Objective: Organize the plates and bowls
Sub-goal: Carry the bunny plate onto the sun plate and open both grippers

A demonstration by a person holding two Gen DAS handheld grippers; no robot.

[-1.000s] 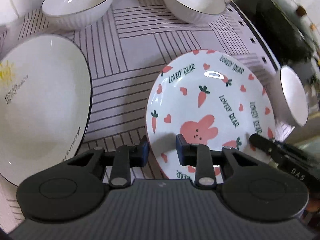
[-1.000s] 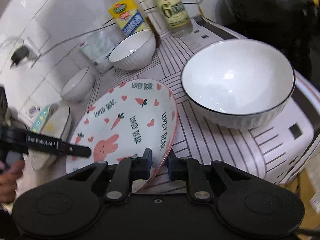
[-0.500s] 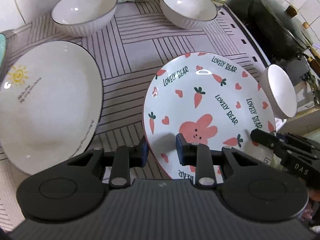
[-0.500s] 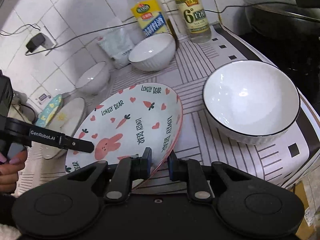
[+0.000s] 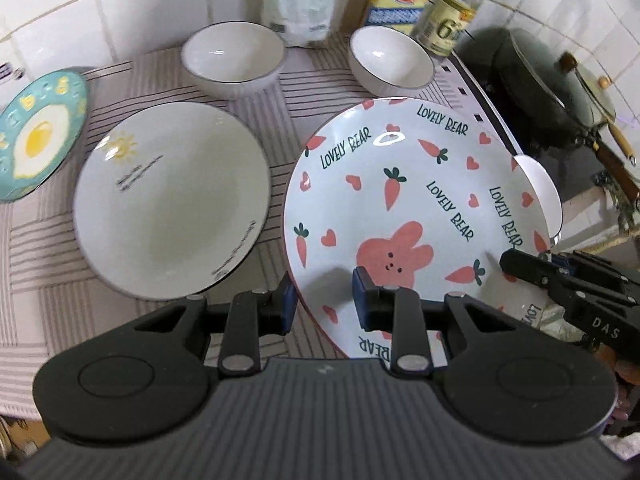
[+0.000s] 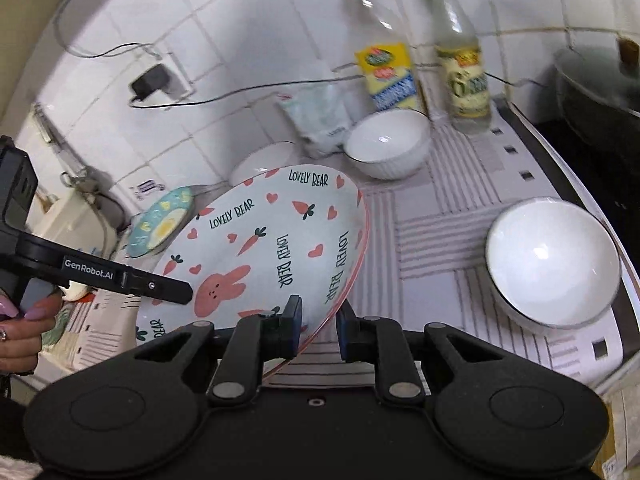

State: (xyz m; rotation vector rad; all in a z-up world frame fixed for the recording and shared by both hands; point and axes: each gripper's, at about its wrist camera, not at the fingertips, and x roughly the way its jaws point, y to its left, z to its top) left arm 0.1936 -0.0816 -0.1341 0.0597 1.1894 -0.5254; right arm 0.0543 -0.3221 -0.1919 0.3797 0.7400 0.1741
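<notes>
Both grippers, left gripper (image 5: 322,300) and right gripper (image 6: 318,326), pinch the bunny plate (image 5: 404,208) rim, lifted beside the white plate (image 5: 168,200).

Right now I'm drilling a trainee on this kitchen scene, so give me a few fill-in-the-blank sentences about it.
1. The plate held by both grippers is printed with a pink ____.
2. The teal plate at the far left shows a fried ____.
3. The large white plate bears a small yellow ____ drawing.
4. Not counting plates, the number of white bowls on the striped mat is ____.

Missing words: rabbit; egg; sun; three
</notes>
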